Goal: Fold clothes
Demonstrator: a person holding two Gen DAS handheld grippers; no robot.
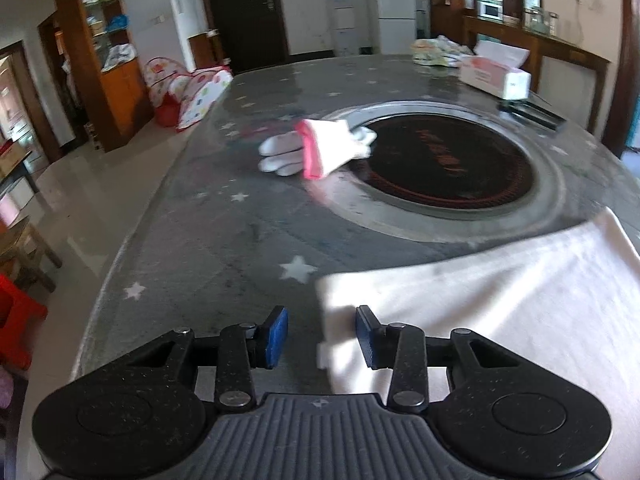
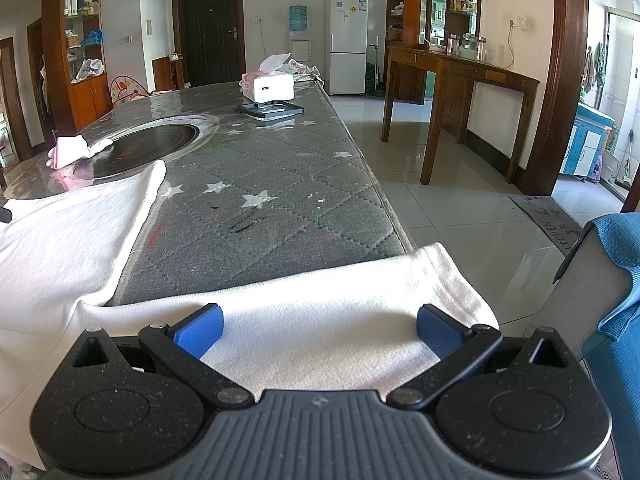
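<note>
While the long desk (image 2: 288, 184) with its grey quilted, star-printed cover stretches away ahead of both tools, a white cotton garment (image 2: 72, 248) lies spread over its near end. In the right wrist view the garment runs from left of the right tool (image 2: 319, 330) across beneath it, and one sleeve-like end drapes over the desk's near right corner. The right tool stands wide open just above this white cloth, its blue pads well apart and pressing on nothing.

In the left wrist view the same white garment (image 1: 500, 300) fills the area ahead and to the right of the left tool (image 1: 322, 338), with a corner and folded edge lying between the two blue pads. The left tool is partly open; its pads stand on either side of that edge with a gap showing, so they do not clamp it.

Farther ahead of the left tool a round black hotplate (image 1: 448, 160) with a steel ring is set into the desk. A pair of white gloves with pink cuffs (image 1: 316, 150) lies across its left rim. Beyond, to the right, sits a white and pink tissue box (image 1: 494, 76), with a dark flat tray (image 1: 532, 114) just beside it.
</note>
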